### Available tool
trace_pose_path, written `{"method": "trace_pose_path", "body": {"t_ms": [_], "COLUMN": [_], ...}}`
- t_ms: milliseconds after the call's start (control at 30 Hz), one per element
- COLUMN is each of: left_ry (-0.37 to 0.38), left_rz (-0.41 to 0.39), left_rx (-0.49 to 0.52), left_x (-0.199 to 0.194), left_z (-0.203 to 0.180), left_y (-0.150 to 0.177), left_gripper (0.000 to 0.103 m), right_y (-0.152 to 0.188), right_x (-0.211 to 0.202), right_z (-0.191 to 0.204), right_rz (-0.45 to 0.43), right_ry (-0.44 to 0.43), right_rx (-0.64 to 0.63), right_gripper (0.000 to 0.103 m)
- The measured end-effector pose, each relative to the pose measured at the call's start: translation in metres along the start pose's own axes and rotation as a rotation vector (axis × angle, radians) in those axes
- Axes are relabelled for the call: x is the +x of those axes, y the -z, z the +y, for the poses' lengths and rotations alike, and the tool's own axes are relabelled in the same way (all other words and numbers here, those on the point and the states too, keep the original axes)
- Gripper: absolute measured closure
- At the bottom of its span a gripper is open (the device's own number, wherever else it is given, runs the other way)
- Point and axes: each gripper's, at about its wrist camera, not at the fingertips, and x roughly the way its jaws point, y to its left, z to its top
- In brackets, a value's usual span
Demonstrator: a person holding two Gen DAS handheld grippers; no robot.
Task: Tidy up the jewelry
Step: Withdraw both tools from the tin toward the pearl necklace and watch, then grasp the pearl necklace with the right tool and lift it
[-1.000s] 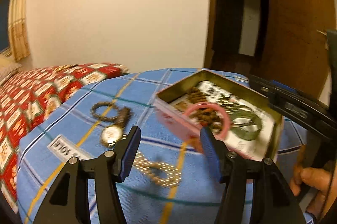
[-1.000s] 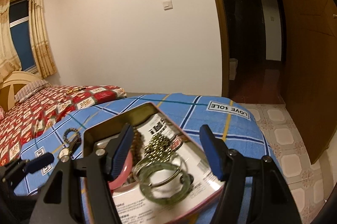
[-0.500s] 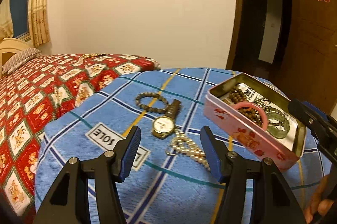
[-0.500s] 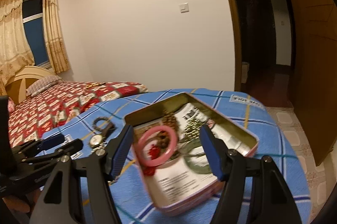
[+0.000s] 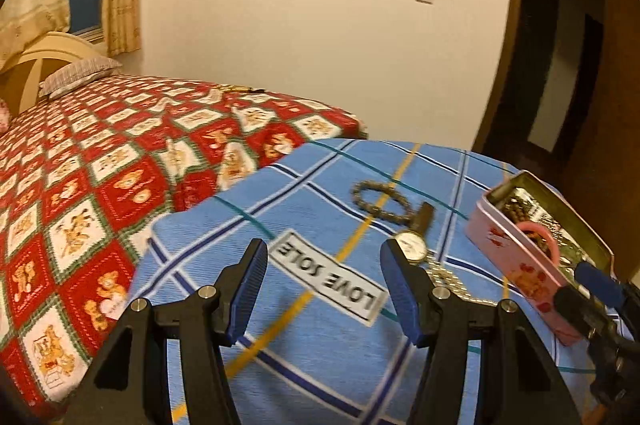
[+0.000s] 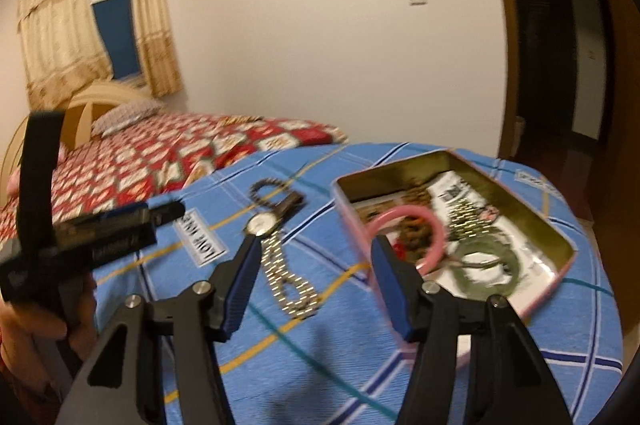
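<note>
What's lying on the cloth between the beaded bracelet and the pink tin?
The wristwatch with its dark strap, and trailing from it toward the camera a pearl strand. Clearest in the right wrist view, between bracelet and tin.

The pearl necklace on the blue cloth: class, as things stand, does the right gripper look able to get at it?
Probably yes. The pearl necklace lies bare on the blue cloth just ahead of the right gripper, whose jaws are closing with nothing between them. The tin sits to one side and nothing covers the necklace.
</note>
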Motion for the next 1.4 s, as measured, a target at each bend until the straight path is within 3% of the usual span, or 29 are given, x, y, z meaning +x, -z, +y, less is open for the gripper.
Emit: {"method": "trace_pose_path", "body": {"t_ms": [433,833,933,1200,1400], "left_ry": [0.018,0.031,0.031,0.028,0.026], "left_rz": [0.04,0.072,0.079,0.079,0.086], "left_rx": [-0.036,-0.062,-0.065,-0.058,-0.048], "left_x": [0.009,0.015,0.016,0.016,0.017], "left_z": [0.01,0.015,0.015,0.014,0.012], "left_y": [-0.001,-0.001,-0.001,-0.001,0.0], "left_gripper": [0.044,0.044,0.044,0.044,0.044], "right_y": [0.0,-0.002,-0.003,-0.001,0.003], "right_x": [0.052,0.103,0.102,0.101,0.092], "right_z": [0.028,0.025,0.024,0.021,0.017], "right_rz": [0.185,0.371,0.37,0.383,0.376], "right_ry": [-0.092,-0.155,-0.165,-0.128,-0.129], "right_rx": [-0.098,-0.071,-0.076,-0.155,-0.153], "right_gripper": [0.046,0.052,0.053,0.08,0.087]}}
